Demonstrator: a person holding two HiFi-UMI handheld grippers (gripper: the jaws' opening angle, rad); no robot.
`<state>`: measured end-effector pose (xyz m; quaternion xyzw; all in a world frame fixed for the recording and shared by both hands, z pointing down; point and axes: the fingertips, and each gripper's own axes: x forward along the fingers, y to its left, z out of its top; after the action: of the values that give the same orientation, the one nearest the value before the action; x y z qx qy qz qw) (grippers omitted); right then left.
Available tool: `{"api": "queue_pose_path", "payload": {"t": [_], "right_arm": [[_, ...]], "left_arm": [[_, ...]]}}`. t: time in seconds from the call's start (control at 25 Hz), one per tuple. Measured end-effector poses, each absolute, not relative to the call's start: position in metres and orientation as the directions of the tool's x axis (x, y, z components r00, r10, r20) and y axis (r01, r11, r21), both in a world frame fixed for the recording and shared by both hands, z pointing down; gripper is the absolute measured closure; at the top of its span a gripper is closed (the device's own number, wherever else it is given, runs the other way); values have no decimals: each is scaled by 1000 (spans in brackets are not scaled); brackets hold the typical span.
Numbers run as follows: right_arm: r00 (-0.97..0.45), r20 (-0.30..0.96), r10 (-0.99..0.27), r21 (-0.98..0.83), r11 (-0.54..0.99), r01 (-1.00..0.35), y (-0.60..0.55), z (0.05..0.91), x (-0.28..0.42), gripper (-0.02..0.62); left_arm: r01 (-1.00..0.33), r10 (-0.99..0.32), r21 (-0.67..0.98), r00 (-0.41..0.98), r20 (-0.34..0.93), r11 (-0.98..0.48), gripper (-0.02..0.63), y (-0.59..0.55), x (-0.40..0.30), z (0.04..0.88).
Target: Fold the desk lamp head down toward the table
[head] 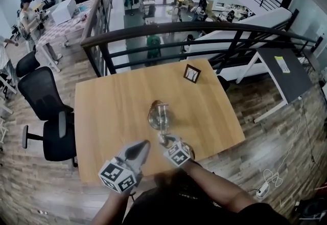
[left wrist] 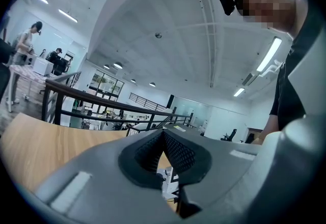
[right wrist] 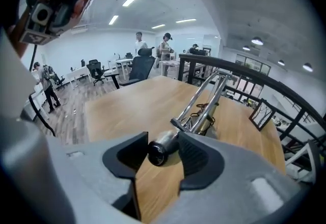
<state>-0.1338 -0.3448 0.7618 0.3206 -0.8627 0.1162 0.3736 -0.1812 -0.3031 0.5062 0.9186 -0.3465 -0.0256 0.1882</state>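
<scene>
A chrome desk lamp stands mid-table, its round base (head: 157, 116) ahead of me and its thin double arm (right wrist: 204, 98) rising to a joint, then coming down toward me. The small cylindrical lamp head (right wrist: 162, 149) lies low over the wooden table (head: 112, 111), between the pads of my right gripper (right wrist: 159, 156), which is shut on it. In the head view the right gripper (head: 168, 142) sits just in front of the base. My left gripper (head: 143, 145) hovers level beside it near the front edge, shut and empty; in its own view the left gripper (left wrist: 163, 135) has its pads meeting.
A small framed picture (head: 192, 73) stands at the table's far right. A dark railing (head: 204, 32) runs behind the table over a drop to a lower floor. Black office chairs (head: 48, 111) stand to the left. People work at desks far left.
</scene>
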Motion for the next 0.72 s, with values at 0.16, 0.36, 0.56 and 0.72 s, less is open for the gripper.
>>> {"api": "queue_pose_path", "payload": {"t": [0.16, 0.36, 0.56, 0.72], "right_arm": [[-500, 708, -498, 76, 758, -647, -351, 776, -135, 413], [-490, 708, -508, 92, 755, -650, -358, 788, -137, 419], [-485, 714, -506, 96, 756, -648, -360, 792, -137, 422], [-484, 725, -490, 104, 773, -626, -360, 792, -136, 422]], "left_arm": [[-630, -648, 367, 756, 92, -684, 604, -303, -185, 511], [-636, -650, 367, 753, 103, -679, 603, -302, -187, 511], [-633, -648, 373, 755, 101, -679, 604, -302, -186, 514], [-623, -645, 386, 759, 90, -680, 604, -301, -182, 512]]}}
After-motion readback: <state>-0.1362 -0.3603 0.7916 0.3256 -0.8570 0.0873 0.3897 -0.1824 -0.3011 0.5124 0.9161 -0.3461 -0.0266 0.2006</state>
